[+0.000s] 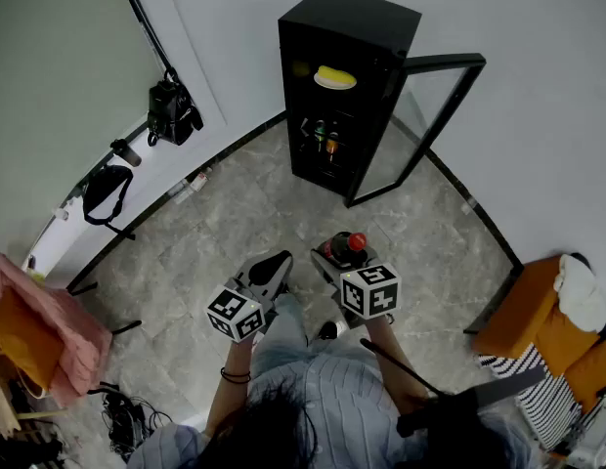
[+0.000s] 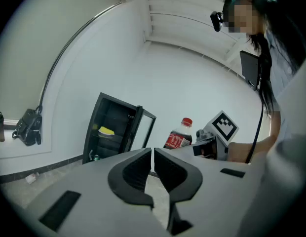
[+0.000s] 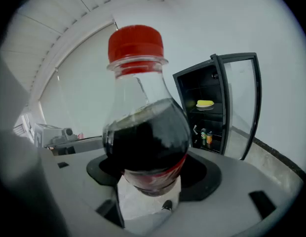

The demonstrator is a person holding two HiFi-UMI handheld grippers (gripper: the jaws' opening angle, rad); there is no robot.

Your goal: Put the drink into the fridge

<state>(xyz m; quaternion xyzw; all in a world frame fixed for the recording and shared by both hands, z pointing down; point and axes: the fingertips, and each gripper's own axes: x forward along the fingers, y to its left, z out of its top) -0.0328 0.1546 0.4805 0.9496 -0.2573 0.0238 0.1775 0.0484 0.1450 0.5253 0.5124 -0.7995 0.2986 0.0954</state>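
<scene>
Found right gripper [image 1: 334, 254] pinching clear plastic cola bottle with red cap [image 1: 348, 244] just below centre of head view, upright, above grey marbled floor [image 1: 205, 252]. Checked right gripper view: jaws set wide and pressed on lower body of bottle [image 3: 143, 132], one on either side, dark liquid up to shoulder, red label at grip line.

Found left gripper [image 1: 274, 266] just left of it, empty. Checked left gripper view: jaws of left gripper [image 2: 152, 154] pressed almost together, only a thin slit between, nothing in it. Saw bottle [image 2: 180, 136] and right gripper [image 2: 214, 137] right of centre in that view.

Noted tall black fridge [image 1: 323, 96] at upper centre of head view, well apart from bottle, against white wall. Saw glass door with black frame [image 1: 425, 125] swung open to the right. Recorded yellow item on white plate [image 1: 334, 76] on upper shelf and small drink cans [image 1: 325, 137] on shelf below. Saw same fridge [image 3: 207, 107] at right of right gripper view and [image 2: 111, 127] at left of left gripper view.

Noted black bag [image 1: 171, 110] hanging on wall at upper left.
</scene>
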